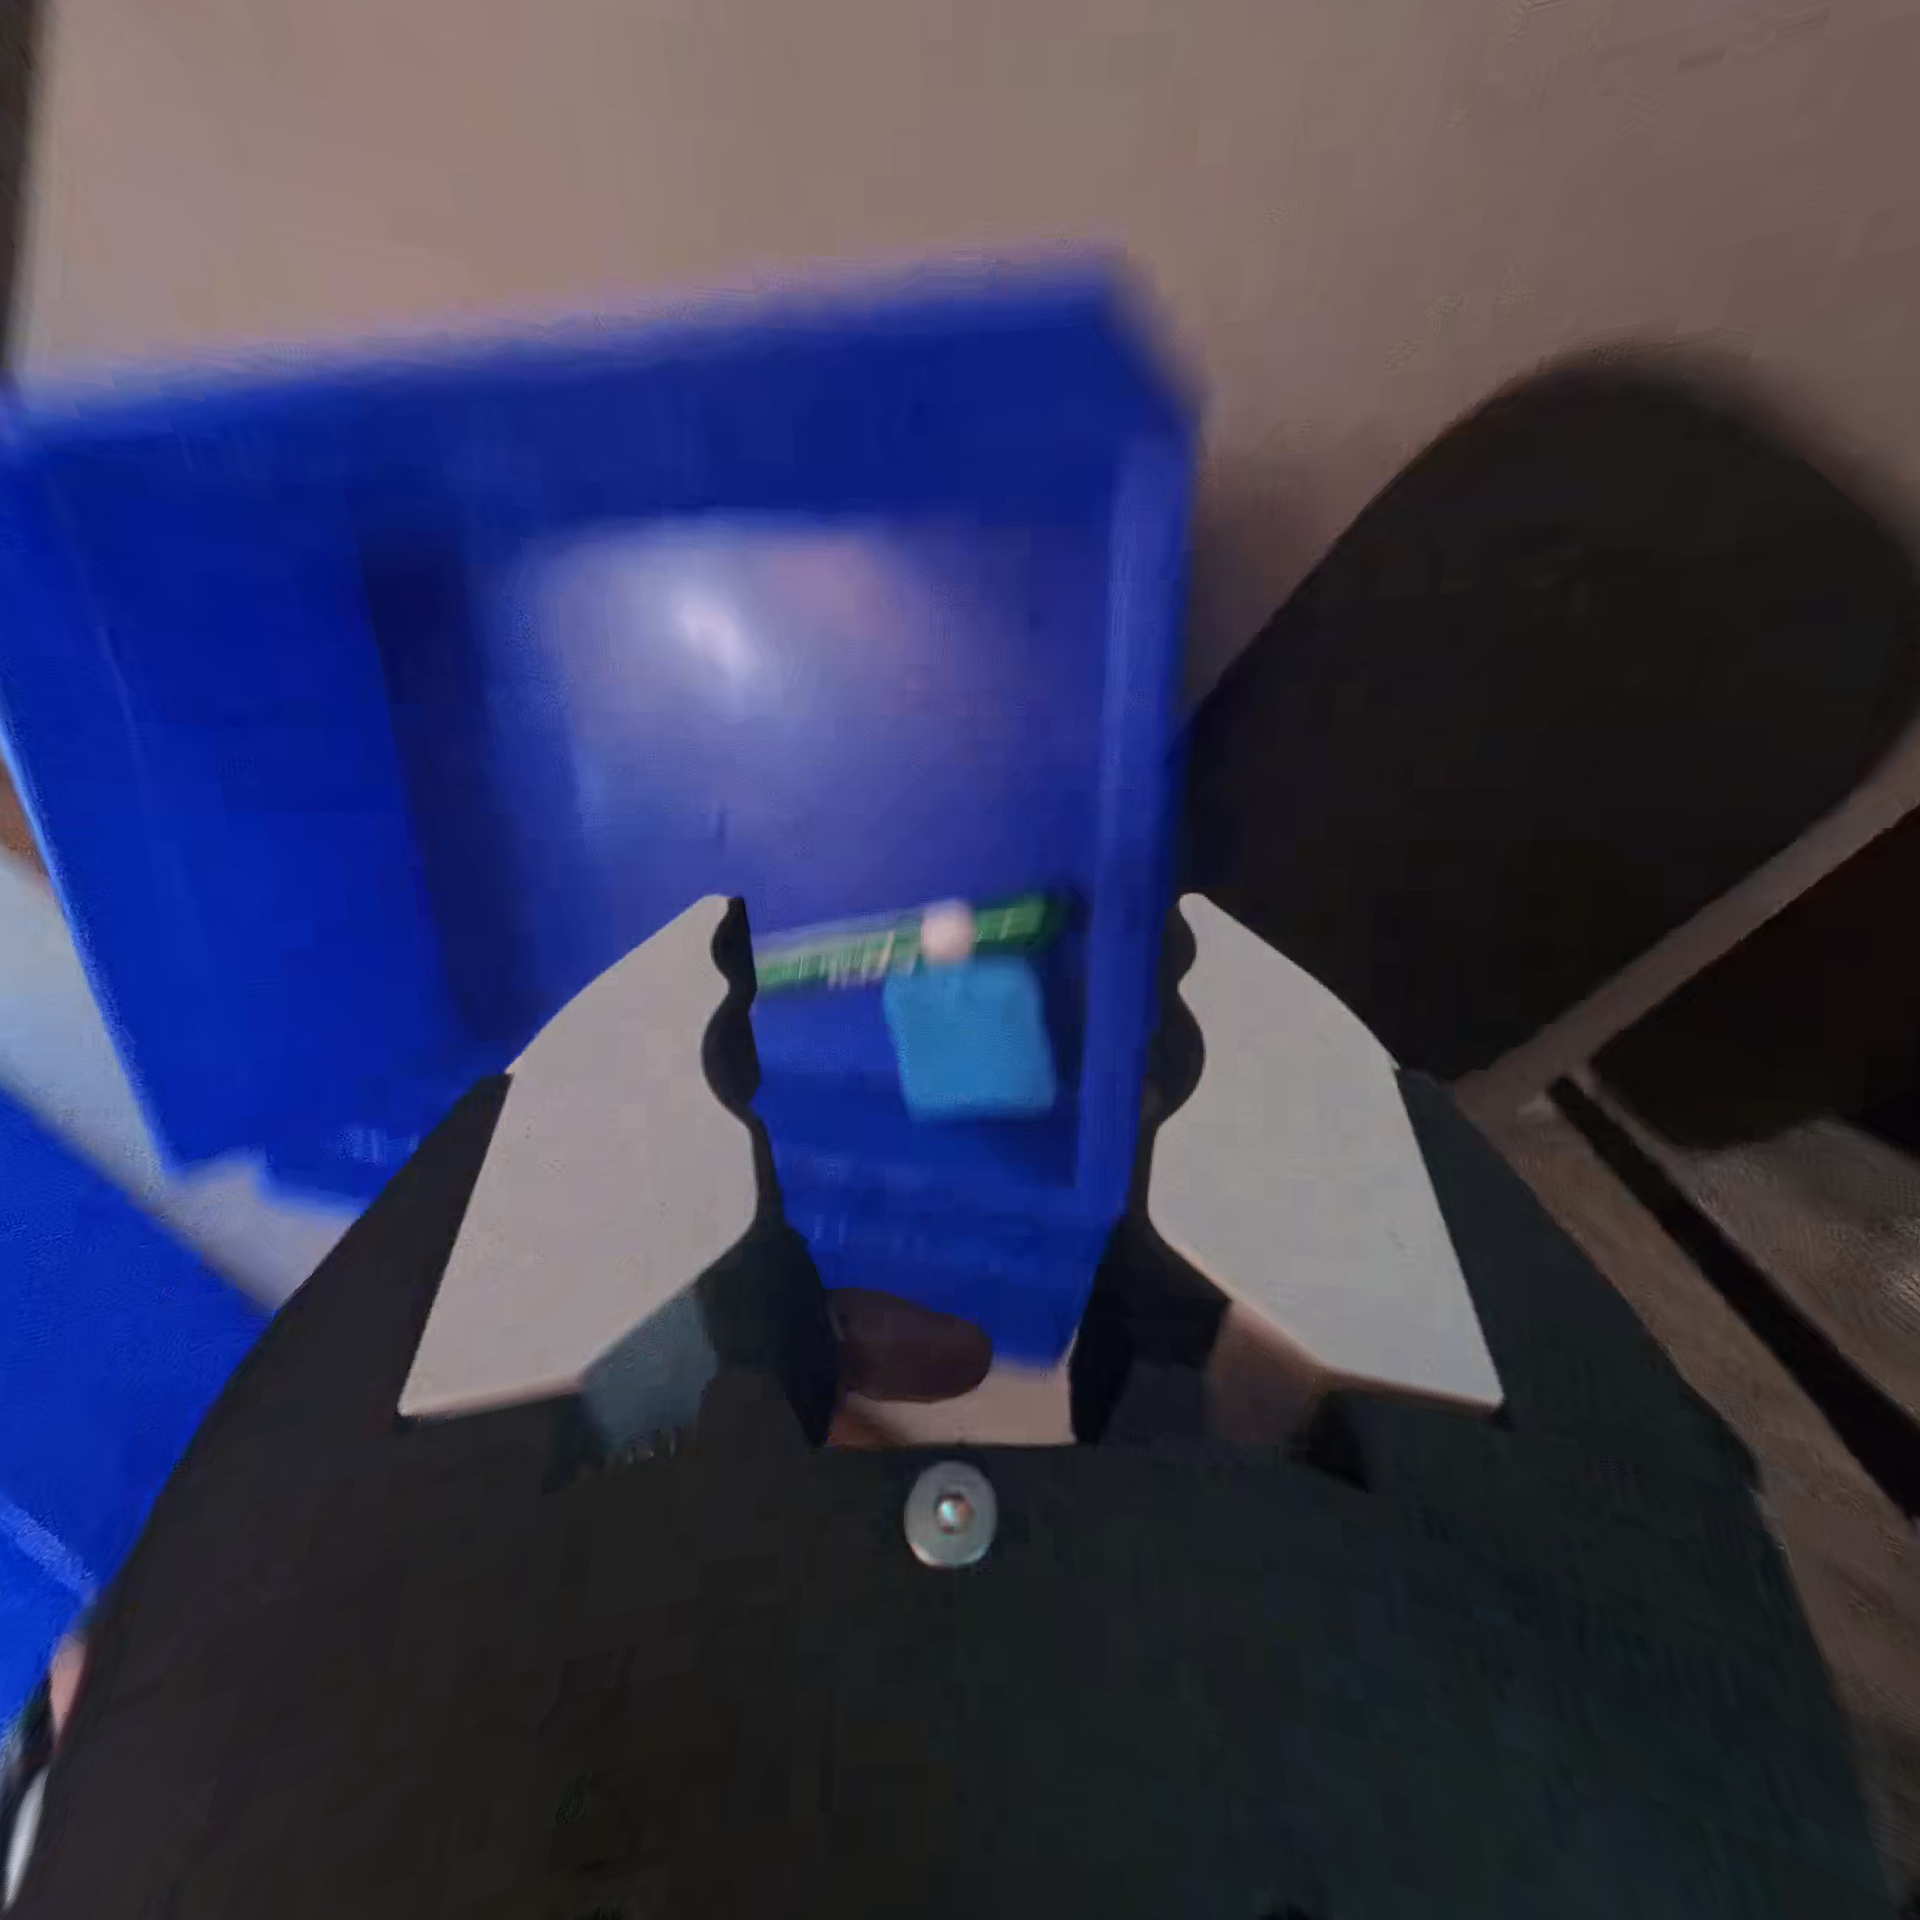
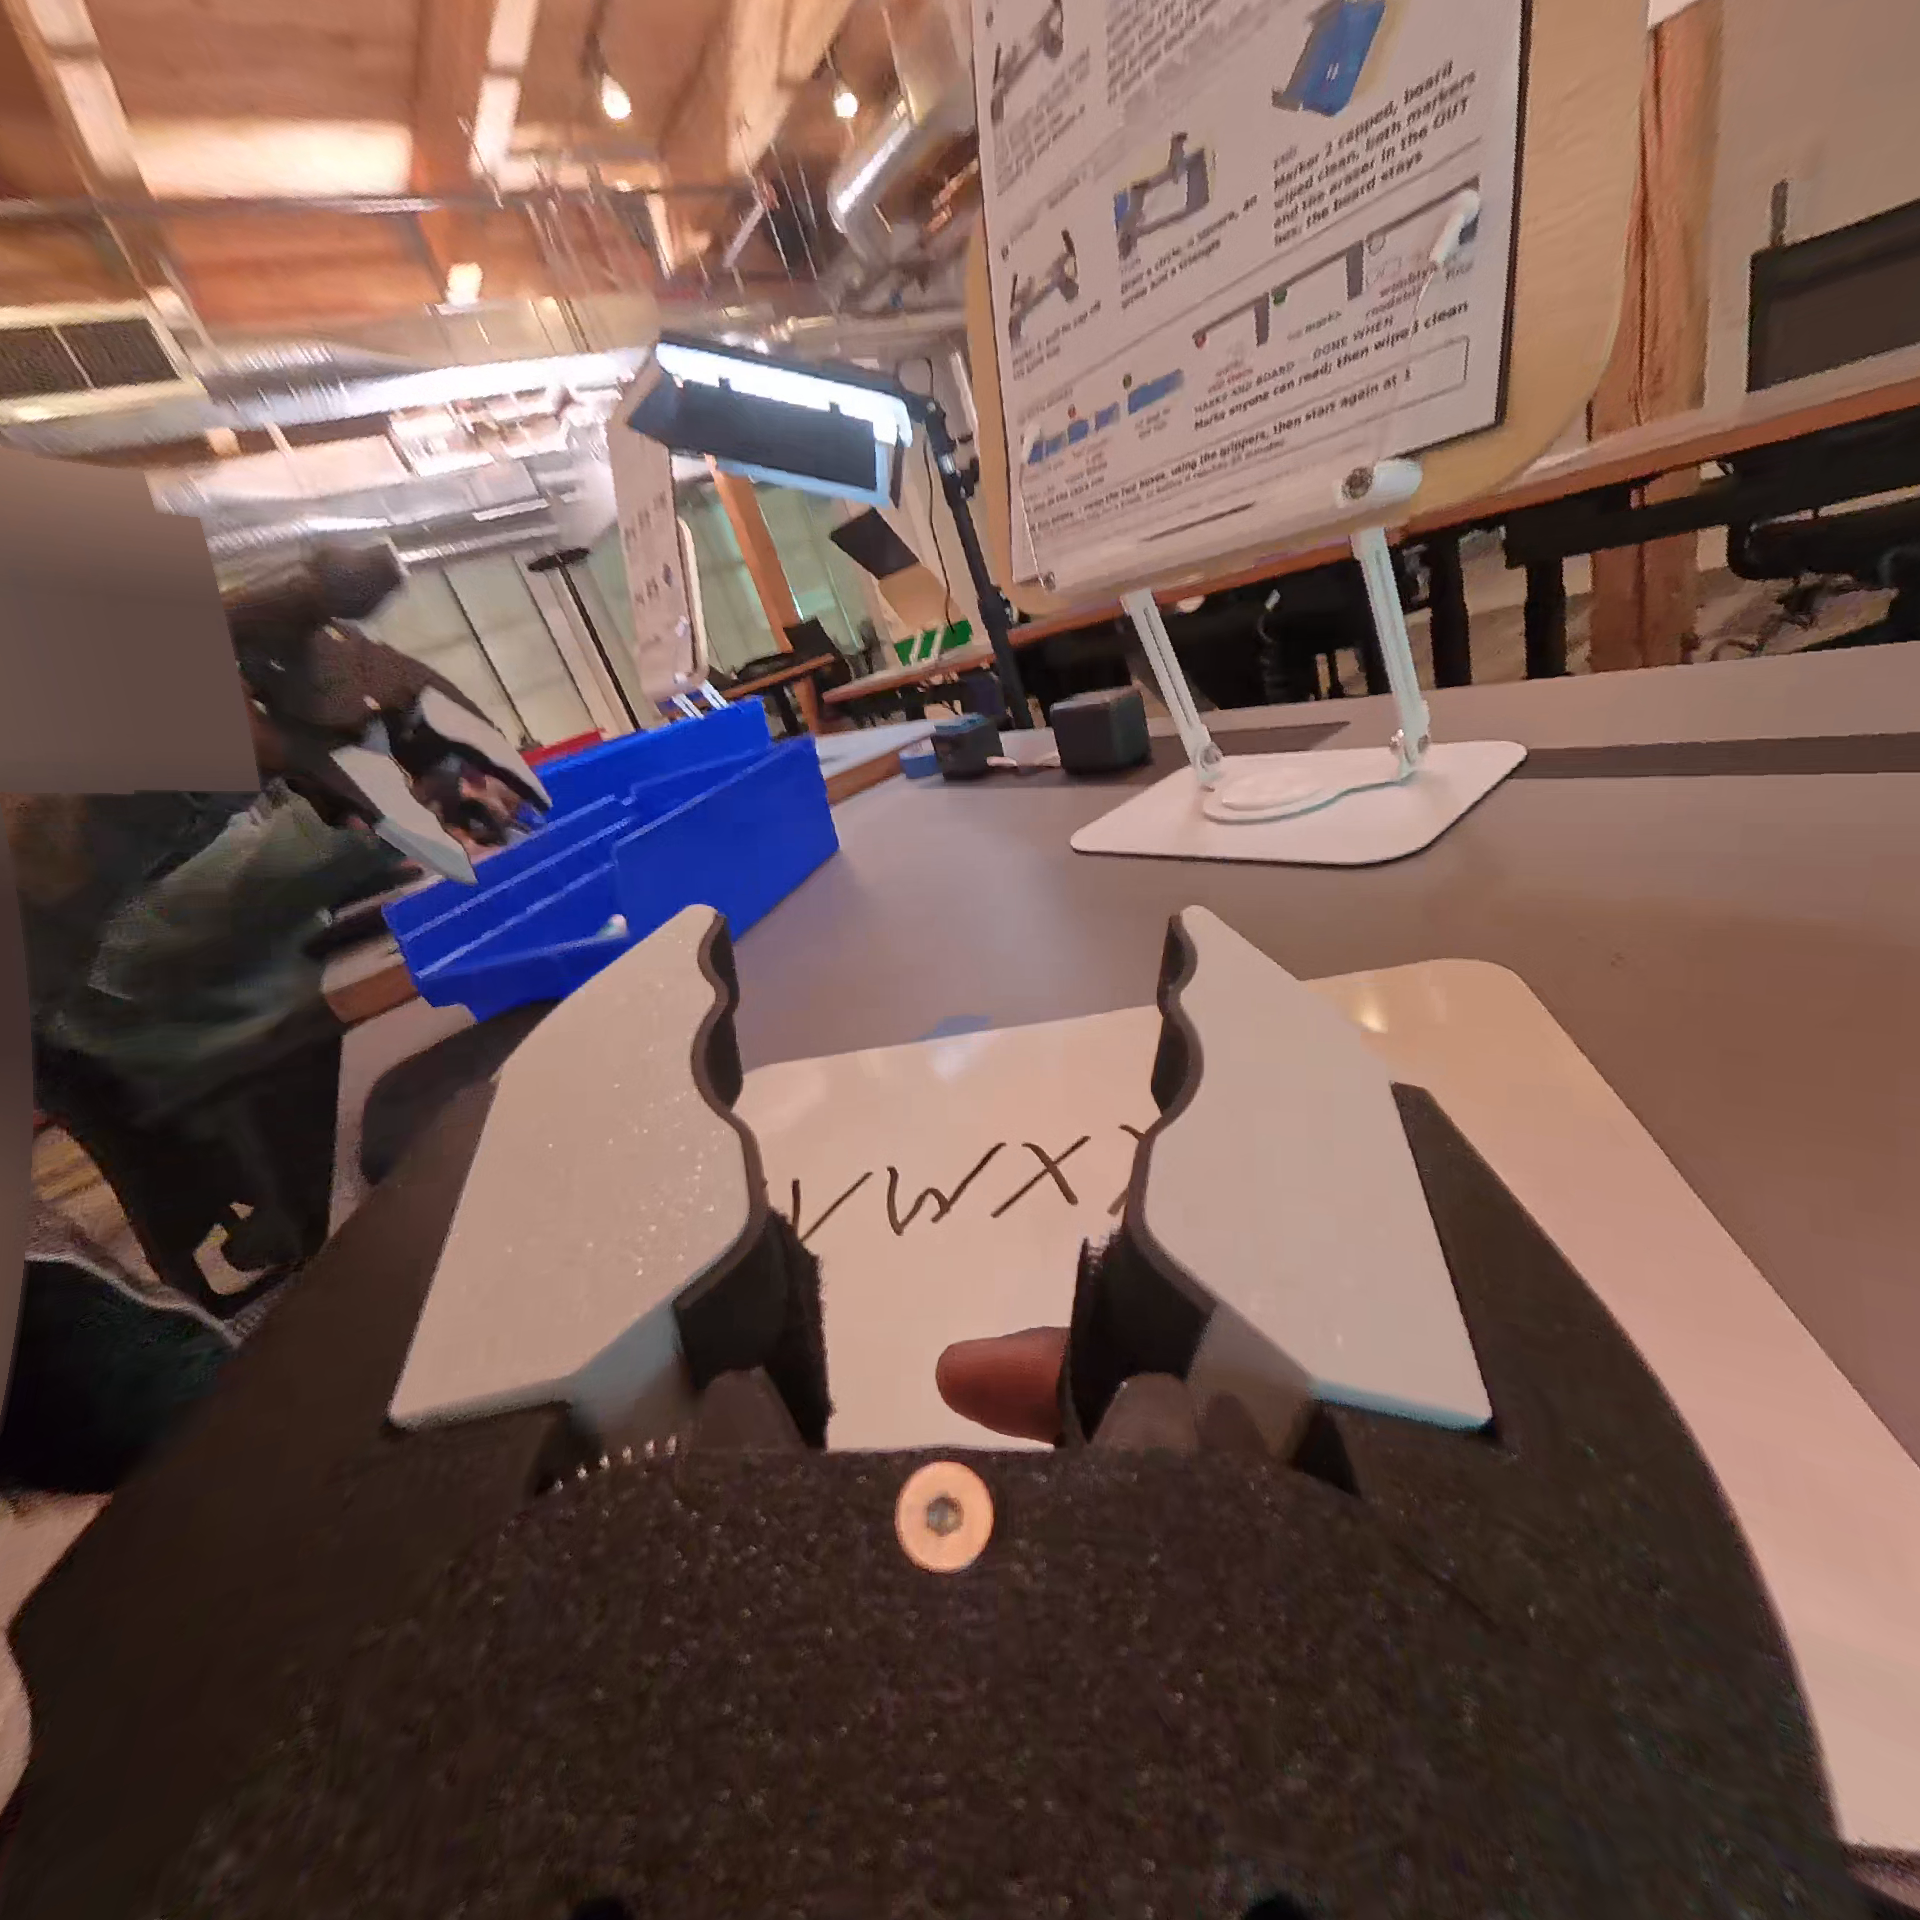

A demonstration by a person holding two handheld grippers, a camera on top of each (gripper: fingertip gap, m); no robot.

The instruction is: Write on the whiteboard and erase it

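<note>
Whiteboard [image 2: 1455, 1049] lies flat on the grey table [image 2: 1039, 883], dark marks already on it, so erase step looks next imo. Eraser [image 1: 971, 1049] = light-blue block on the floor of the blue bin [image 1: 260, 727], jammed near the right wall, green marker [image 1: 831, 961] touching its far edge. View's blurry, can't tell more detail

Handling guess: eraser light, soft/compressible, not fragile, shouldn't slip; grab across its two side faces, mid-body. Bin wall is tight on one side, so little room for a finger there. Marker prob smooth + round, may roll if bumped

Left gripper [image 1: 961, 914] released, jaws apart, nothing between them, pointing down into the bin over the eraser. Right gripper [image 2: 940, 935] also released + bare, hanging low over the whiteboard

Table top matte, flat. Instruction sheet on white stand [image 2: 1299, 810] behind the board, more blue bins at table's left edge, studio light [image 2: 769, 416] further back, open workshop w/ wood ceiling
</note>
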